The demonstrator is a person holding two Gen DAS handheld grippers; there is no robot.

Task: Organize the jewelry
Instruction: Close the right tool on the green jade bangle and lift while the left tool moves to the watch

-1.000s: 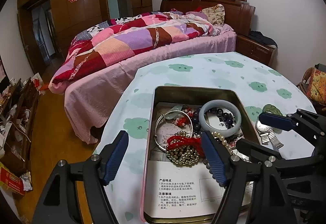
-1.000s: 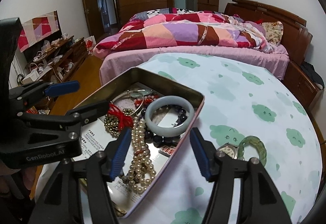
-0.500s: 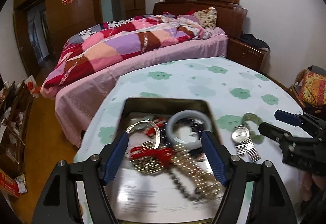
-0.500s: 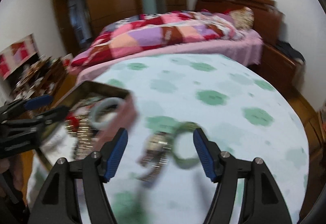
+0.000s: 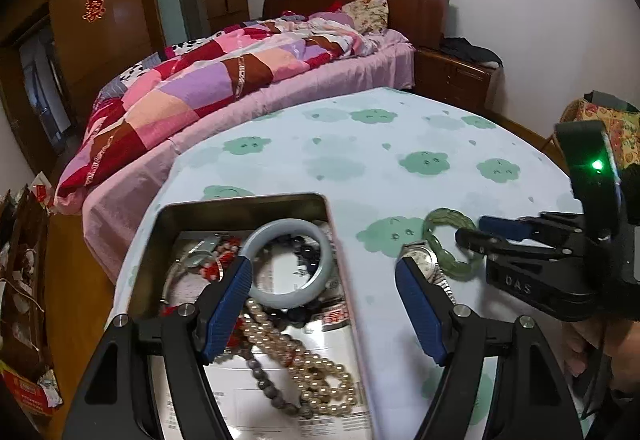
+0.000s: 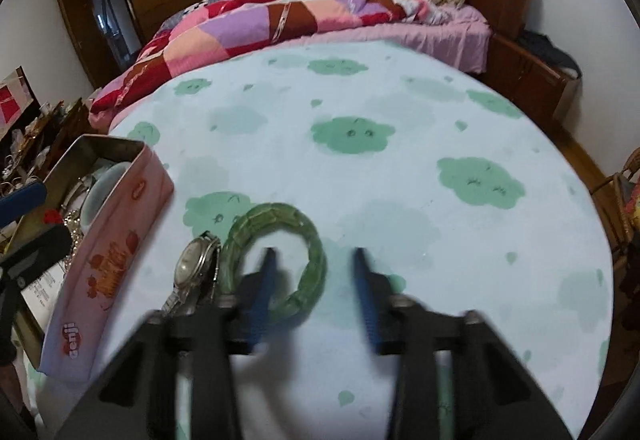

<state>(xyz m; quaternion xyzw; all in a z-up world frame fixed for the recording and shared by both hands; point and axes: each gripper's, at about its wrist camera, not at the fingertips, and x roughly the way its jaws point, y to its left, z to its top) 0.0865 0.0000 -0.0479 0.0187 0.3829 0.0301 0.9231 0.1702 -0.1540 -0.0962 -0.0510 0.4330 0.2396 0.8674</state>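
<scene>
Over at the left edge of the table (image 6: 400, 87), with its pale cloth of green clouds, stands the open pink-sided metal tin (image 6: 108, 240), heaped with a pale grey-blue jade bangle (image 5: 289, 264), a cream pearl strand (image 5: 304, 360) and dark beads. The left tool (image 5: 324, 310) hovers over the tin's right rim, jaws spread wide and holding nothing. Just right of the tin lies a steel wristwatch (image 6: 196, 264), touching a translucent green segmented bangle (image 6: 276, 260). The right tool (image 6: 314, 296) is open too, its left finger inside the ring and its right finger outside. That bangle looks rigid, smooth and probably brittle; I'd pinch the near-right arc gently.
</scene>
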